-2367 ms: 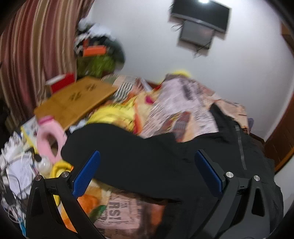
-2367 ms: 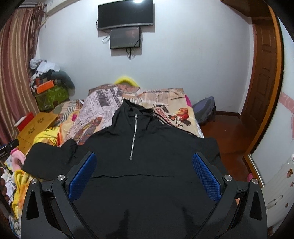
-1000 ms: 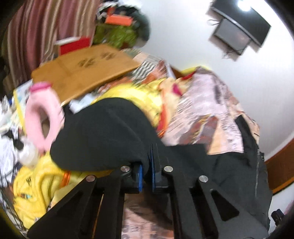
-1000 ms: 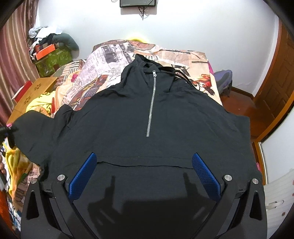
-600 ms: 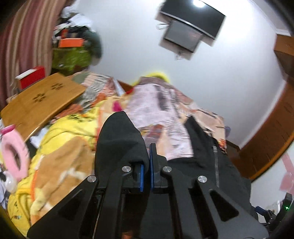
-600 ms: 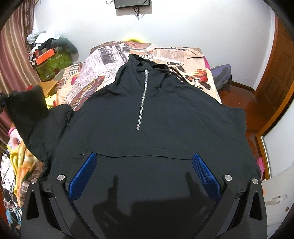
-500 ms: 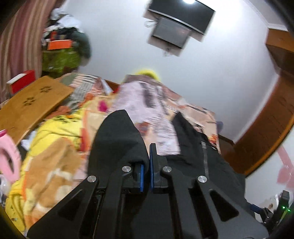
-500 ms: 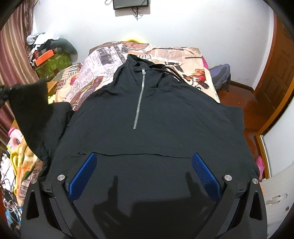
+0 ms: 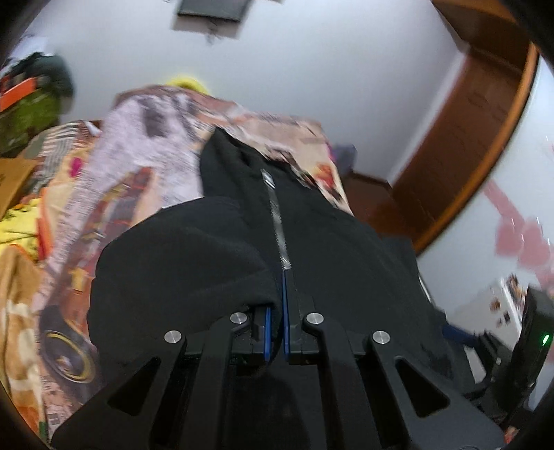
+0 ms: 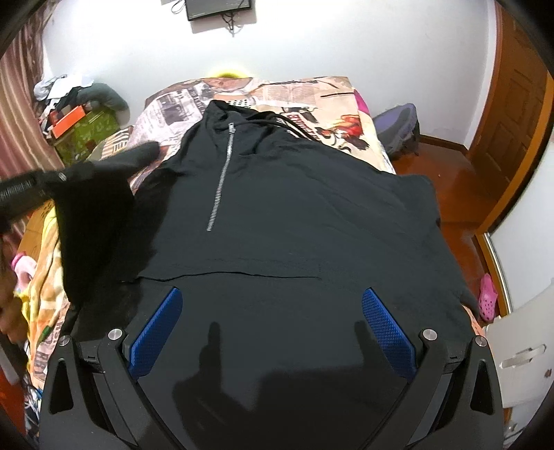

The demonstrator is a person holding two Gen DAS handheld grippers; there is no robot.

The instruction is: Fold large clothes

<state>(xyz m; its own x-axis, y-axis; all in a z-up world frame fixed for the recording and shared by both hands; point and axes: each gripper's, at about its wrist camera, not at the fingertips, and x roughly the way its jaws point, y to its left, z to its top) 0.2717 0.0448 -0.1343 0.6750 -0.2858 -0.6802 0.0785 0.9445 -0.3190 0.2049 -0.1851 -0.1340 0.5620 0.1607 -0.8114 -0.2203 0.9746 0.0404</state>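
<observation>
Left wrist view, blurred: left gripper (image 9: 275,313) is clenched on the black sleeve (image 9: 180,277) of the hoodie (image 9: 332,263), blue pads pressed together with cloth pinched between them. The sleeve bunches up and drapes over the left finger, lifted off the bed (image 9: 114,166). The rest of the hoodie lies flat beyond, front side up, its silver zipper (image 9: 278,228) running from the collar down toward the gripper tips. Printed newspaper-pattern bedsheet shows at left, with a yellow blanket (image 9: 17,221) at the far left edge. A wooden door (image 9: 460,155) stands at right, a dark screen (image 9: 211,8) on the white wall at top. Right wrist view, sharp: right gripper (image 10: 271,318) hovers over the lower front of the hoodie (image 10: 294,207), fingers spread wide and released, nothing between the blue pads (image 10: 155,322). The hoodie is spread across the bed (image 10: 311,93), collar toward the far wall, zipper (image 10: 220,187) down the chest, pocket seam just beyond the fingertips. At left the left gripper (image 10: 52,180) holds the sleeve (image 10: 100,207) raised above the bed, cloth hanging down from it beside the hoodie's body. The right-hand sleeve lies flat near the bed edge. A pink shoe (image 10: 488,294) sits on the floor at right; a pile of clutter (image 10: 79,114) is in the far left corner.
</observation>
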